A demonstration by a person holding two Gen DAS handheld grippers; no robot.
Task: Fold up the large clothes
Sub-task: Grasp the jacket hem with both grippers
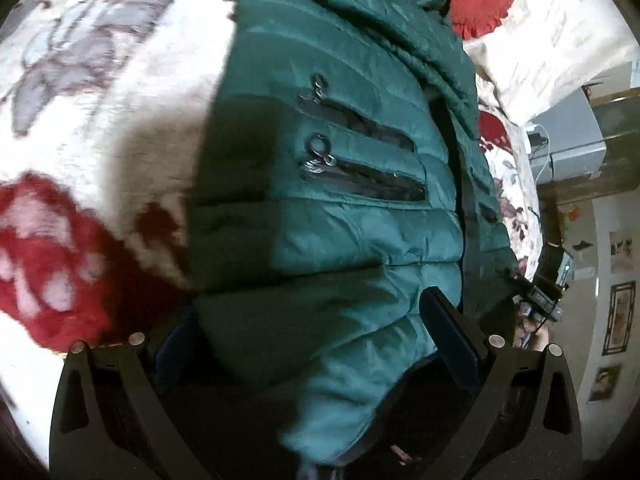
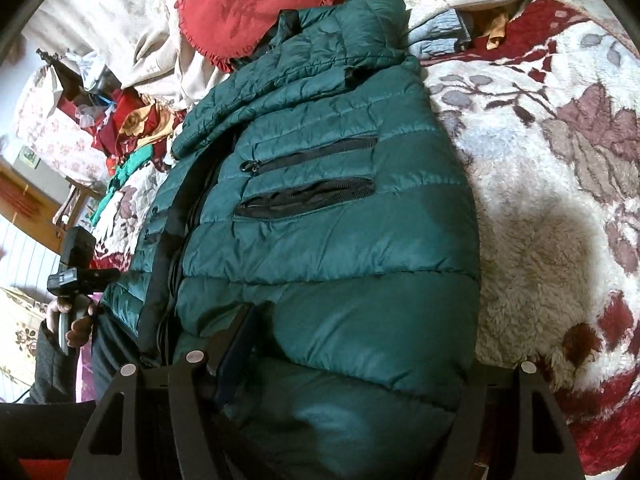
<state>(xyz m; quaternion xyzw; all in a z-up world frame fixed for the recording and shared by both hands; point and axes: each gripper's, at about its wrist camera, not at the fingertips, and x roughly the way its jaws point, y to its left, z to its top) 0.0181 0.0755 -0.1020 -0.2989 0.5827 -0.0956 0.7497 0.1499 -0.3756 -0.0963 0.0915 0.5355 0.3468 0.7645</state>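
Observation:
A dark green quilted puffer jacket (image 1: 340, 224) lies front up on a fleece floral blanket, its hood toward a red pillow; it also shows in the right wrist view (image 2: 320, 240). Two black zip pockets (image 1: 360, 148) sit on each front panel. My left gripper (image 1: 304, 320) has its fingers spread around the jacket's bottom hem, the fabric bulging between them; the right finger (image 1: 452, 336) shows, the left is mostly covered. My right gripper (image 2: 352, 344) likewise straddles the hem on the other panel, with only the left finger (image 2: 236, 344) visible. Neither visibly pinches the fabric.
The cream, red and grey floral blanket (image 2: 540, 200) spreads around the jacket. A red frilled pillow (image 2: 256, 4) and cream bedding lie beyond the hood. Piled clothes (image 2: 132, 120) sit at the bed's far side. The other handheld gripper and hand show at the edge (image 2: 76, 280).

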